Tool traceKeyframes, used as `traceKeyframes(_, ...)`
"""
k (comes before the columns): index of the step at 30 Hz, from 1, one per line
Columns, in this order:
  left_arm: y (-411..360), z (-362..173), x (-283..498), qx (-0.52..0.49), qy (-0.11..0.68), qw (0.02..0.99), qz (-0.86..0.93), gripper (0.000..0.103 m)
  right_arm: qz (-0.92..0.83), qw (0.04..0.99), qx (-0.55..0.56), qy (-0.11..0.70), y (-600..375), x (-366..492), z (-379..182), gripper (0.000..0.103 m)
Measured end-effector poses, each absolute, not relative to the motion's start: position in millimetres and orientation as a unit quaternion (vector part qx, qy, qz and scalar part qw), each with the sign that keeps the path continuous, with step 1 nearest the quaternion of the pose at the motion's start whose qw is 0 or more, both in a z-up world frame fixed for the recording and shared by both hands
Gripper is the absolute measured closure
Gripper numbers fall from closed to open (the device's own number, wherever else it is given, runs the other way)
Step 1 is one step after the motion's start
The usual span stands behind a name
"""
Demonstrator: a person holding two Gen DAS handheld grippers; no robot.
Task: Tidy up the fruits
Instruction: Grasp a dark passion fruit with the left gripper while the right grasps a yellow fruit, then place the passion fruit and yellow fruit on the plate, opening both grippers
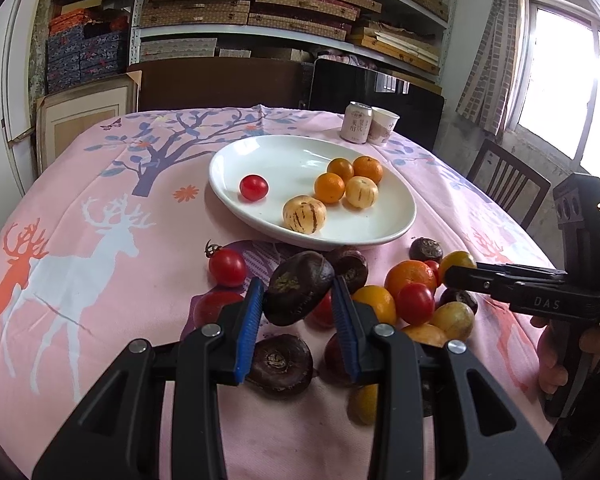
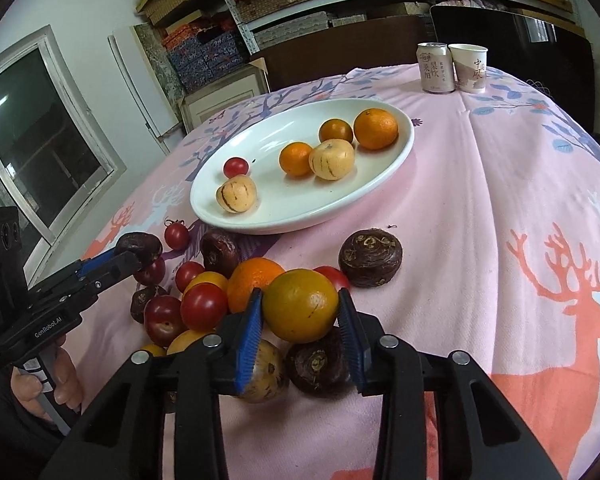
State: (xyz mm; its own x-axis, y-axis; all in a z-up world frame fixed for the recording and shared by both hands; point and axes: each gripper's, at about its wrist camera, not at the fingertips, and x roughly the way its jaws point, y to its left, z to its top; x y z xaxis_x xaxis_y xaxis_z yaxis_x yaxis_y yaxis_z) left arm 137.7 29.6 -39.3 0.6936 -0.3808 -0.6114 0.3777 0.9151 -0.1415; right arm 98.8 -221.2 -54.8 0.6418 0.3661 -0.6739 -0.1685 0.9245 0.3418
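**Both tongs grip fruit above the loose pile**

The left tongs (image 1: 298, 300) pinch a dark brown water chestnut (image 1: 298, 288) between their blue pads, low in the middle of the left wrist view, lifted over the heap. The right tongs (image 2: 300, 312) are clamped on a yellow-orange fruit (image 2: 300, 306), low centre in the right wrist view, its sides pressed by both pads.

Just beyond and around the tongs lies the loose pile on the pink deer-print tablecloth (image 2: 500, 200): red cherry tomatoes (image 2: 203, 306), an orange (image 2: 254, 282), yellow fruits and more water chestnuts, one (image 2: 370, 258) sitting apart to the right of the heap.

Past the pile, in the middle of each frame, stands a white oval plate (image 2: 380, 168). It holds one cherry tomato (image 1: 254, 187) towards its left, two pale striped pepino melons (image 1: 304, 214) and three small oranges (image 1: 329, 187) towards its right.

At the table's far edge, upper right of centre, a drink can (image 2: 436, 66) and a paper cup (image 2: 470, 67) stand side by side, touching or nearly so. Shelves stacked with boxes (image 1: 300, 4) fill the background.
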Motion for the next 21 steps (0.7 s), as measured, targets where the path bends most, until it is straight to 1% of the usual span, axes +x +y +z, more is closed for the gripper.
traceKeyframes(12, 39, -31, 133, -0.023, 0.312, 0.928, -0.202, 0.069, 0.143, 0.918, 0.124, 0.35, -238, 82, -26, 0.066)
traceKeyframes(17, 44, -23, 133, -0.036, 0.312, 0.928, -0.199, 0.069, 0.132, 0.93, 0.119, 0.322, -249, 81, -3, 0.066)
traceKeyframes(21, 40, 0, 146, -0.027, 0.312, 0.929, -0.197, 0.069, 0.122, 0.94, 0.113, 0.298, -258, 93, 27, 0.066)
